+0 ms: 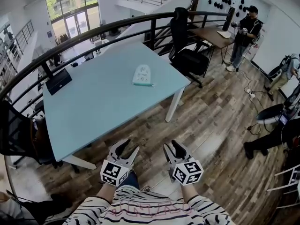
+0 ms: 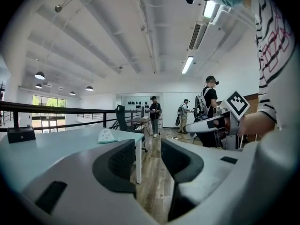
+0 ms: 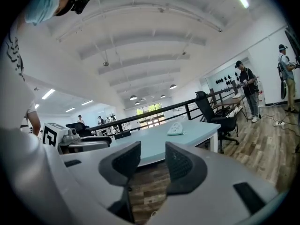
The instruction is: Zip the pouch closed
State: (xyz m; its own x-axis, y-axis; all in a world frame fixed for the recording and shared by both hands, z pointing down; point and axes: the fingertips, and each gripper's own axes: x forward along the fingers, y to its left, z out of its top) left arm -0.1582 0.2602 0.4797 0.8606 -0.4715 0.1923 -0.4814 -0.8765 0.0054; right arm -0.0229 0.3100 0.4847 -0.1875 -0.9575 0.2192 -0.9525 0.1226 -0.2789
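Standing back from a pale blue table, a person in a striped top holds a two-jaw gripper in each hand, low and close to the body, over a wooden floor. The pouch lies on the far part of the table, near its right corner and well apart from both tools. It is small, pale and longer than it is wide. Its long axis runs roughly away from the person, and a darker teal strip crosses its near end. At this range it is not clear whether that strip is the zip, or whether the zip is open.

The left gripper and the right gripper sit side by side and point forward toward the table. The pouch lies ahead of them and roughly between their lines, a little closer to the left one. Neither gripper seems to have a real advantage in reach. Both would have to travel forward across most of the tabletop to get to it.

In the left gripper view, the jaws stand moderately apart with only floor showing in the gap, and the pouch sits beyond and to the left. In the right gripper view, the jaws are likewise parted and hold nothing, with the pouch far beyond them. Neither tool touches anything, and the task looks not yet begun.

A small black box rests on the table's far left corner.
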